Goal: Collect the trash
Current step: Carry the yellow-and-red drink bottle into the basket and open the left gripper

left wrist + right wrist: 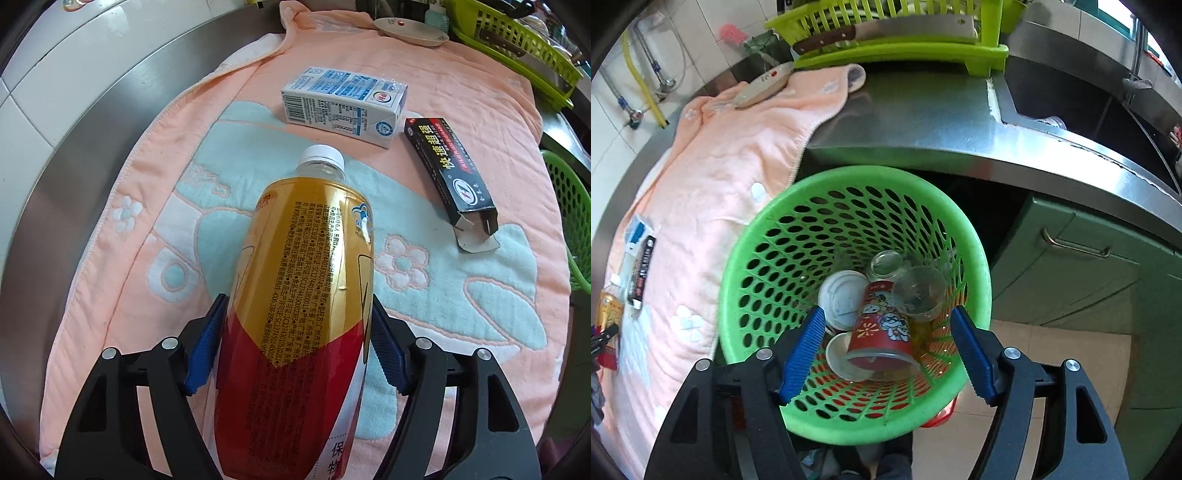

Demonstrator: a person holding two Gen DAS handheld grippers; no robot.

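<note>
The left gripper (295, 347) clamps a bottle (299, 295) above the towel (147, 229); the right gripper (888, 350) hangs open over the green basket (764, 229) of cups.

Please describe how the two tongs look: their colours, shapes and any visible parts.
Both the left tongs and the right tongs look alike: black angular frames with triangular cut-outs and round silver pins, each ending in two blue ribbed fingers with toothed edges. No cables or sleeves show.
</note>
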